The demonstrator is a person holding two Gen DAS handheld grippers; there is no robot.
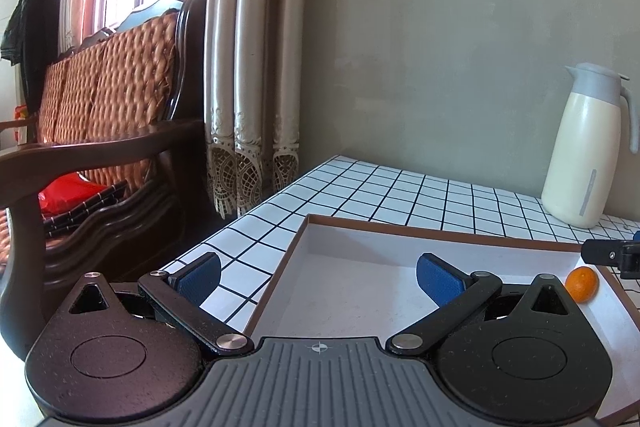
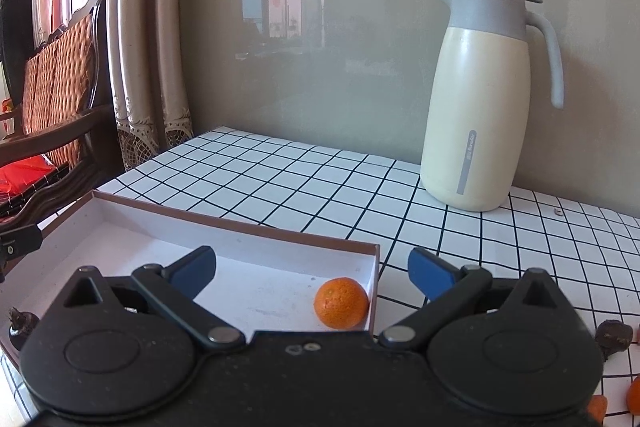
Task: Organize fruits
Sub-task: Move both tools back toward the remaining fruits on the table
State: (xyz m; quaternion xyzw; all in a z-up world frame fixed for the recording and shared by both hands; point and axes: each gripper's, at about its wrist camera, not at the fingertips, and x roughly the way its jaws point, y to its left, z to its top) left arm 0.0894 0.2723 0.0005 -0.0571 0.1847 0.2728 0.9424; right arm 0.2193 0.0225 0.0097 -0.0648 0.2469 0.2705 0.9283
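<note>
Both hand-held grippers, left (image 1: 318, 277) and right (image 2: 312, 273), are spread wide, holding nothing. One orange (image 2: 341, 303) sits in the tray's (image 2: 240, 227) corner; that dark lump (image 2: 20, 325) is maybe a chestnut.

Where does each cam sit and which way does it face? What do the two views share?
Left wrist: on the left claw, over the left corner of the shallow box, facing the grey wall; its own open blue-padded fingers show, and the right claw's tip pokes in at the right edge.
Right wrist: on the right claw, over the box's right end, facing the cream thermos jug; its own open fingers show.
Shared: the box, the small orange in it, the jug, the checked tablecloth, curtain and wicker bench.
</note>
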